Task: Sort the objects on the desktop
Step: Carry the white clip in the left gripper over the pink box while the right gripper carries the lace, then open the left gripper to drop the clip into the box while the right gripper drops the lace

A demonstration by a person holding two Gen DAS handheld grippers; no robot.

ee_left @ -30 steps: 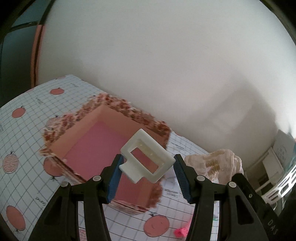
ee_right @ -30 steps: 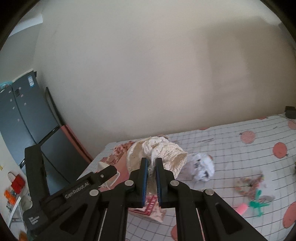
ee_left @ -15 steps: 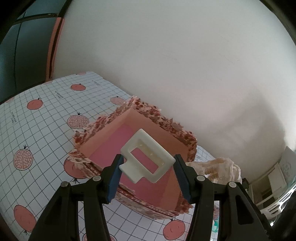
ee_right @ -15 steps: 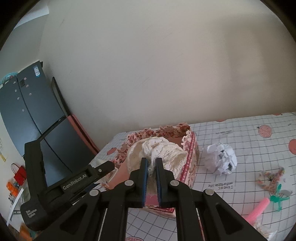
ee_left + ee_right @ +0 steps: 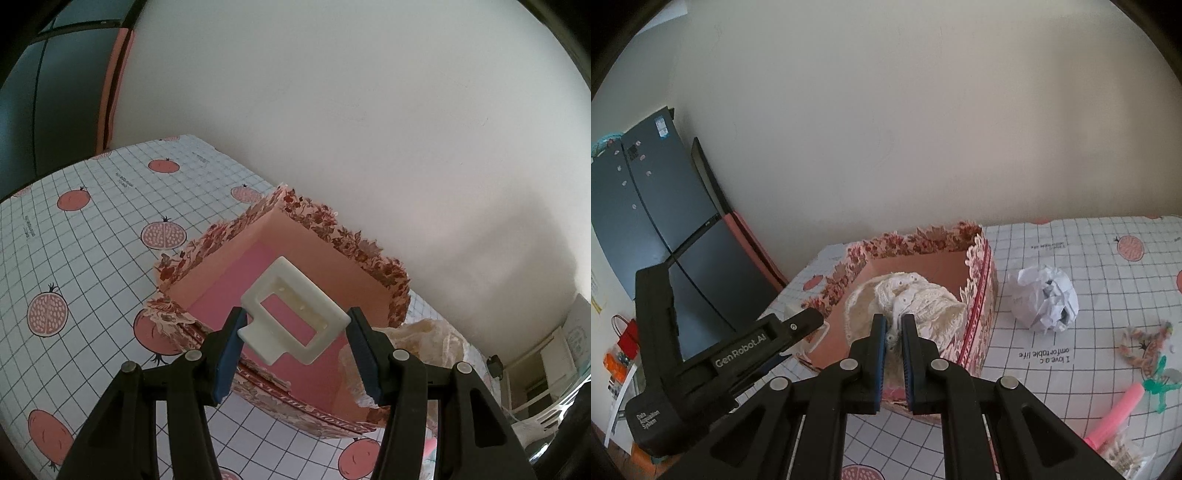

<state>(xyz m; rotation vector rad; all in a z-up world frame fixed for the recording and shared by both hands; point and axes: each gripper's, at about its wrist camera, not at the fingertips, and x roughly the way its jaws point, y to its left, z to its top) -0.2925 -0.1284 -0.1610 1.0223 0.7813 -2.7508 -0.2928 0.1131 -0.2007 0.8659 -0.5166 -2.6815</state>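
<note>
Two grippers are seen over the floral box: a white clip is pinched half-wide by the left gripper, lace cloth is clamped by the near-closed right gripper. "GenRobot.AI" is printed on the left one, "I love a comfortable life" on the tablecloth.

L gripper half-spread, gripping; R gripper clamped tight.

One floral box, with one crumpled paper ball, one pink marker and one green clip beside it, one lace cloth and one white clip over it.
</note>
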